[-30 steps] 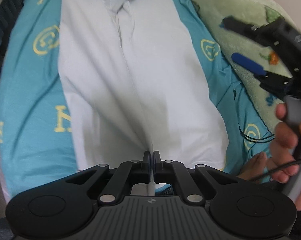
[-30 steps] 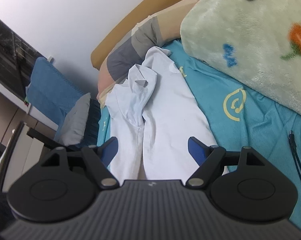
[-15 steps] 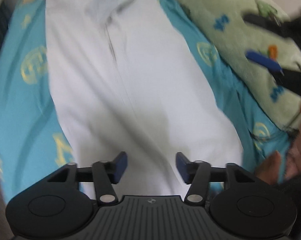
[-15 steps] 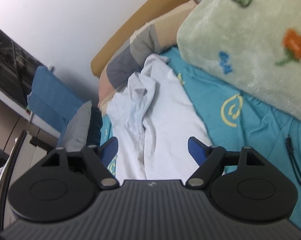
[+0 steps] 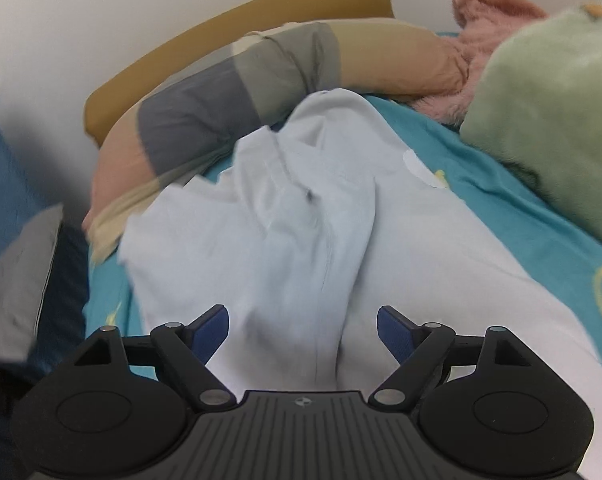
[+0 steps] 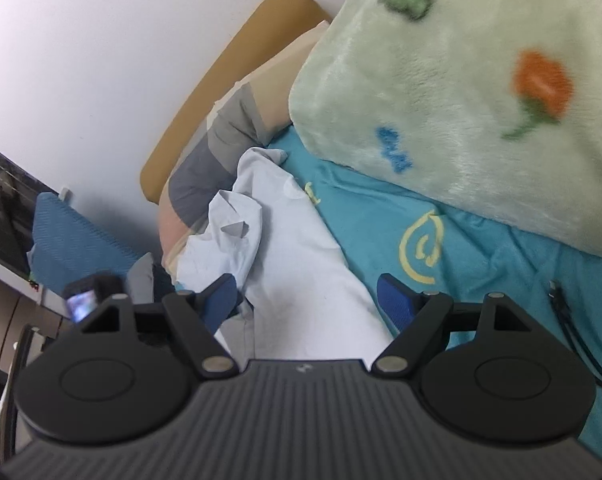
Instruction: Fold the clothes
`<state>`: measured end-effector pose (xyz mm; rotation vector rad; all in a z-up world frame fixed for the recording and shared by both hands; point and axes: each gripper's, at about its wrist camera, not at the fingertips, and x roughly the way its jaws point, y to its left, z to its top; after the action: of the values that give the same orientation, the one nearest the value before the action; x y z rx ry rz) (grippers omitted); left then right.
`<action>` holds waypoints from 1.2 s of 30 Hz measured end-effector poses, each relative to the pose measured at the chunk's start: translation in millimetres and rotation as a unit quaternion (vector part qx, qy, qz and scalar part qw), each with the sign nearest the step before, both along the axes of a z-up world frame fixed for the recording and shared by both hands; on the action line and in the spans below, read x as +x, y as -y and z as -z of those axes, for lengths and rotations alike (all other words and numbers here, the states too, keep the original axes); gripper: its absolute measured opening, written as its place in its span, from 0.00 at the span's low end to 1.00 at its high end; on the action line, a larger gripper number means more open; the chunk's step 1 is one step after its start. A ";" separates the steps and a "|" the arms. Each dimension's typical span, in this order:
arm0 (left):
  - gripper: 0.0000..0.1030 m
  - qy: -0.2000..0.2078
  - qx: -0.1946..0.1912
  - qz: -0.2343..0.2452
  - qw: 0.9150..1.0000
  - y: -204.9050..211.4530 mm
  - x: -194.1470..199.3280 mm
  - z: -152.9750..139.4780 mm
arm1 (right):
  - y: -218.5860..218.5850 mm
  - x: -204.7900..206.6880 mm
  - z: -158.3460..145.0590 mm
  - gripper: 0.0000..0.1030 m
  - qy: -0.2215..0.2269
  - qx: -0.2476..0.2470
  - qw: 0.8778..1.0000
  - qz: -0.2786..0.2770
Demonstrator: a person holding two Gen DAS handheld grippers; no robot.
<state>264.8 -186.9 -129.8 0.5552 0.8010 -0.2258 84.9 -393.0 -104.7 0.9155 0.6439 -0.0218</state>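
Lying lengthwise on the teal sheet [image 5: 513, 208], the pale blue shirt [image 5: 293, 248] runs from the near edge to the far pillow, its collar end bunched and creased. It looks light, thin and limp, likely to slide and wrinkle, so a pinch at a hem corner or shoulder seam would probably hold best. The left gripper [image 5: 303, 330] hovers over the near hem, jaws spread wide, holding nothing. The right gripper [image 6: 307, 296] hangs likewise wide open and empty above the shirt's right edge. A striped pillow [image 5: 237, 96] crowds the far collar, a green fleece blanket [image 6: 461, 92] bulks close on the right, and a black cable [image 6: 573, 332] lies beyond it.
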 end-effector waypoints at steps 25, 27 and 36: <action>0.32 0.033 -0.090 -0.076 0.992 24.9 80.0 -31.6 | 6.0 32.2 22.1 0.78 0.016 -0.032 0.999 -0.004; 0.48 0.030 -0.115 -0.085 0.989 20.3 69.3 -24.6 | 5.2 35.3 25.0 0.78 0.009 -0.034 0.999 -0.014; 0.74 -0.107 -0.221 -0.179 0.953 -84.9 -40.3 -28.8 | -13.0 44.8 28.9 0.78 -0.012 -0.067 0.994 -0.085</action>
<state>224.5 -102.0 -101.0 -0.0440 1.0092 -0.1237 129.7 -380.0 -133.6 0.7285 0.7328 0.0759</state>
